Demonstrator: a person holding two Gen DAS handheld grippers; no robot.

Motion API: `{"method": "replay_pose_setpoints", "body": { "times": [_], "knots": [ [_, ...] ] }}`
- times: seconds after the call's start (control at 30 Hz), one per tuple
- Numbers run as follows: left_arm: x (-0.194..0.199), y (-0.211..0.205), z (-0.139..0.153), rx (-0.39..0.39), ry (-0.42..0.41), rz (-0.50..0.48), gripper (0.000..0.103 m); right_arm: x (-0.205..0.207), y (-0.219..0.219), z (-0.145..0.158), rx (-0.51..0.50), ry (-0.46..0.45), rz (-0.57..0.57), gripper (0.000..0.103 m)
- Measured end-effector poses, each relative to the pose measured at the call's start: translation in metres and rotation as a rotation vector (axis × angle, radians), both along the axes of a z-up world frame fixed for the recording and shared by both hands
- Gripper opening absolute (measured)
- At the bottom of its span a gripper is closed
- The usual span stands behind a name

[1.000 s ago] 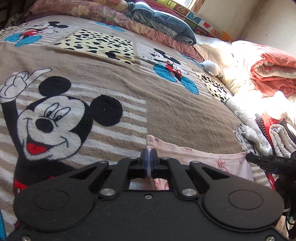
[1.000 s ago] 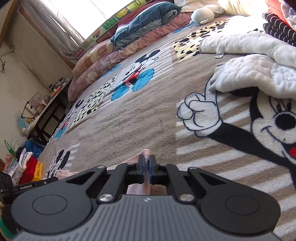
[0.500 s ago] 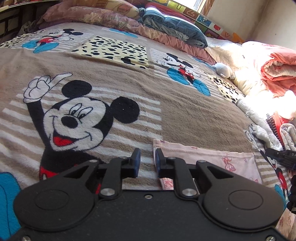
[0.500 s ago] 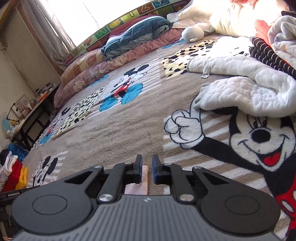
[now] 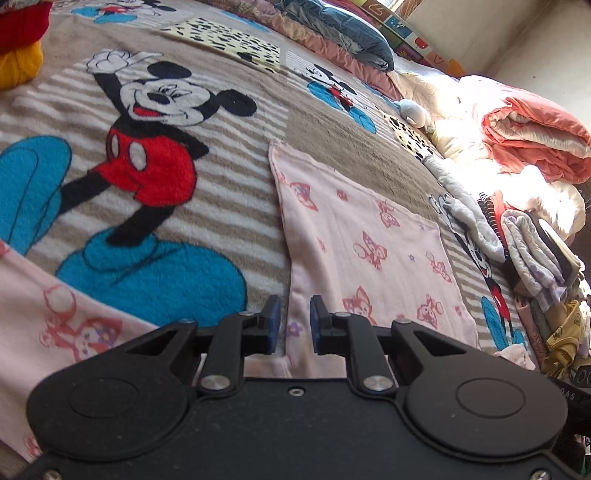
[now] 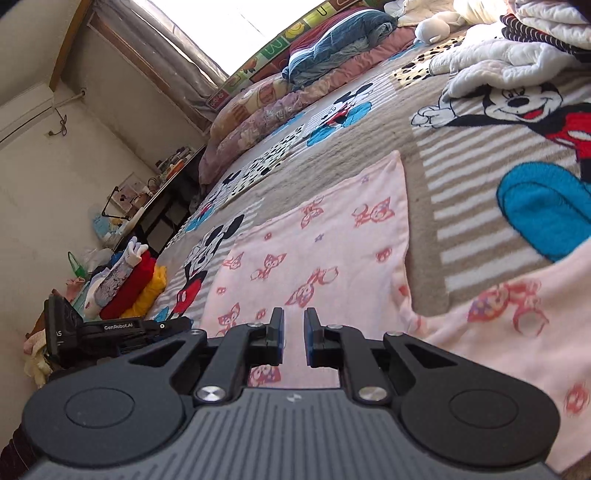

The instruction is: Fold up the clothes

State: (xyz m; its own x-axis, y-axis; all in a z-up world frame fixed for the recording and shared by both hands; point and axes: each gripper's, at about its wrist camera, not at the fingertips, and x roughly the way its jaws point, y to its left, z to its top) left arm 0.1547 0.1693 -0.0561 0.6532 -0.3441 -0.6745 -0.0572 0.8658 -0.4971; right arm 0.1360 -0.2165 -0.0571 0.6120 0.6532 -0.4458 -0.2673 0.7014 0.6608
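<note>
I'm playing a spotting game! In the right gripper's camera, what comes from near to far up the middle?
Right gripper → pink animal-print cloth → spotted black-and-cream blanket patch → mauve floral pillow → bright window.

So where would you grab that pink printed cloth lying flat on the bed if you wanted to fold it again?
Probably by its two far corners, one per gripper. The pink cloth lies flat on the blanket, so only its edges offer a lip to pinch. Both the left gripper and right gripper are open above its near end; reaching forward, low and nearly level, suits thin fabric best.
</note>
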Motion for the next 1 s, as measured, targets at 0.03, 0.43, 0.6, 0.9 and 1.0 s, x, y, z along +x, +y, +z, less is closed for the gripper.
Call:
{"method": "replay_pose_setpoints", "body": {
  "times": [0.03, 0.43, 0.6, 0.9, 1.0],
  "knots": [
    [-0.003, -0.002, -0.003, 0.001, -0.001, 0.007, 0.013, -0.009, 0.002, -0.004, -0.018, 0.0, -0.001, 0.015],
    [-0.026, -0.017, 0.01, 0.166, -0.094, 0.108, 0.012, -0.044, 0.015, -0.018, -0.185, -0.028, -0.021, 0.013],
    [-0.001, -0.023, 0.017, 0.164, -0.14, 0.083, 0.013, -0.06, 0.02, -0.014, -0.225, -0.055, -0.026, 0.018],
    [0.036, -0.02, 0.011, 0.139, -0.085, 0.068, 0.012, -0.074, 0.024, -0.013, -0.259, -0.067, -0.016, 0.025],
    [0.041, -0.023, 0.012, 0.126, -0.092, 0.046, 0.024, -0.074, 0.023, -0.011, -0.23, -0.078, -0.012, 0.029]
  ]
}}
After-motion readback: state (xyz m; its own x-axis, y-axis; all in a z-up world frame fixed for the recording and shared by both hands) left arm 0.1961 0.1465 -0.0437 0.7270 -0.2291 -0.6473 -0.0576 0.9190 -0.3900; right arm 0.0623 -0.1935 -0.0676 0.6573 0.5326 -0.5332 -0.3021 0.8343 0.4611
